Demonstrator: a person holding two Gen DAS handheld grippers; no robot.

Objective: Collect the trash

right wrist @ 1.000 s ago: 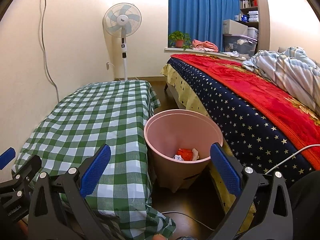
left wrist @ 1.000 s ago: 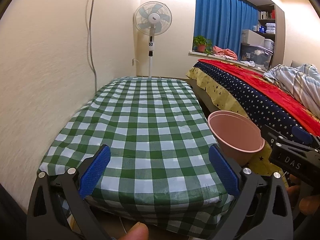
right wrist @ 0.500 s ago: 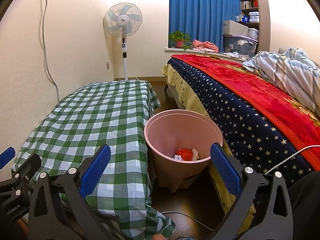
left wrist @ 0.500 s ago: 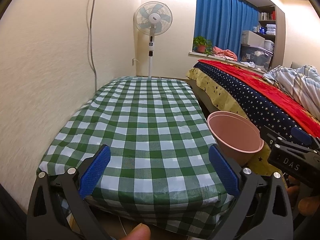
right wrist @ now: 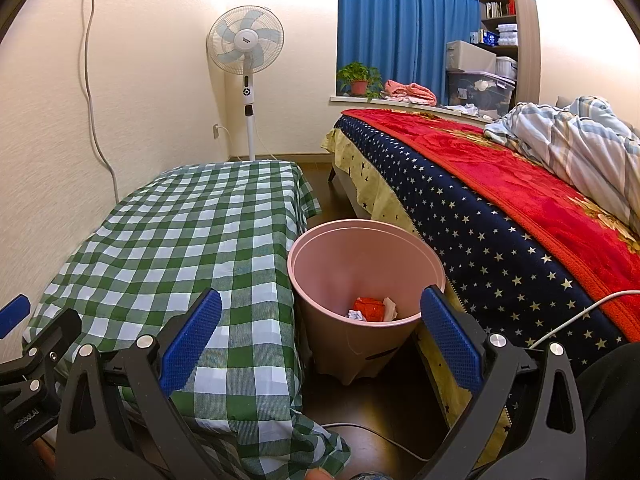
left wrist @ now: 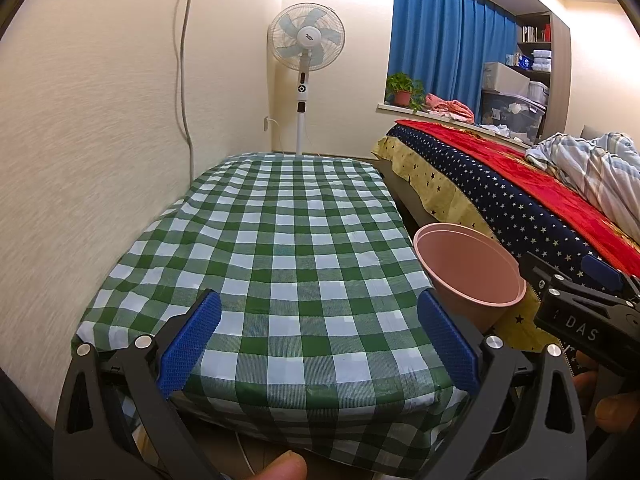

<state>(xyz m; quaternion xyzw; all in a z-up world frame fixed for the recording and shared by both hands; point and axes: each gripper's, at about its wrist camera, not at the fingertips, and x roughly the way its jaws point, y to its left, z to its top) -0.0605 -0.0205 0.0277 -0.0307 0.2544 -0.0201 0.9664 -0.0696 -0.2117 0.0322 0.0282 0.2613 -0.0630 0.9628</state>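
Note:
A pink trash bin [right wrist: 366, 276] stands on the floor between the table and the bed; it also shows in the left wrist view [left wrist: 468, 270]. Red and white crumpled trash [right wrist: 372, 309] lies at its bottom. My left gripper [left wrist: 318, 338] is open and empty, held before the near edge of the green checked table [left wrist: 288, 248]. My right gripper [right wrist: 318, 338] is open and empty, just in front of the bin, and it shows at the right edge of the left wrist view [left wrist: 580, 300]. The left gripper's body shows at the lower left of the right wrist view [right wrist: 36, 344].
A bed with a red and star-patterned blanket [right wrist: 500, 200] runs along the right. A standing fan [right wrist: 246, 52] is at the far wall, beside blue curtains [right wrist: 400, 36]. A white cable [right wrist: 568, 320] lies over the bed's edge and another on the floor.
Both views have shifted very slightly; both grippers stay open and empty and nothing else has moved.

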